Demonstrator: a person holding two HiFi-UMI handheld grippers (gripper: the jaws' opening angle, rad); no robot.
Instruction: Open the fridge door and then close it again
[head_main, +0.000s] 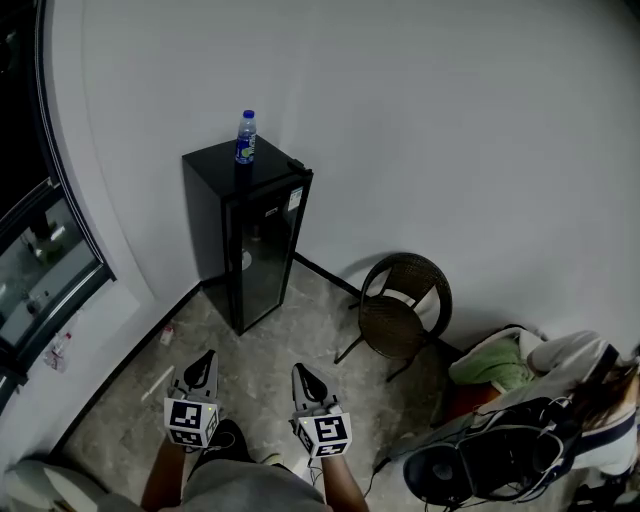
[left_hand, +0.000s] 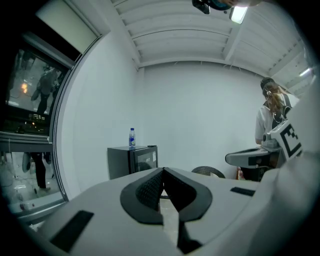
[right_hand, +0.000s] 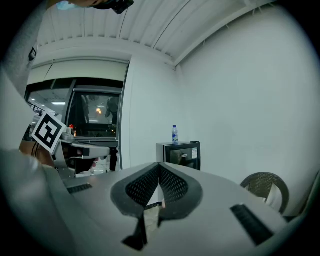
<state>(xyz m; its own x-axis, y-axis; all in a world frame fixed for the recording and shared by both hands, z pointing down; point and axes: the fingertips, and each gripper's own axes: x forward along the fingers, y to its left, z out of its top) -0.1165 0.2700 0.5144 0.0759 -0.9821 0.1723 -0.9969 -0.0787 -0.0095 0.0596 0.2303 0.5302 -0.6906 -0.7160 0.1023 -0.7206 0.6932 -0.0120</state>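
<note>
Fridge: door shut; seal probably stiff, pull at door's free edge. Left gripper, right gripper: clenched, empty.

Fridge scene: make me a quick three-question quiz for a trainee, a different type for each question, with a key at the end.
1. True or false: the fridge door stands open.
2. What stands on top of the fridge? A) a bottle B) a cup C) a lamp
3. Fill in: the left tongs and right tongs are both ____, with nothing between them.
Key: 1 false; 2 A; 3 shut.
</note>
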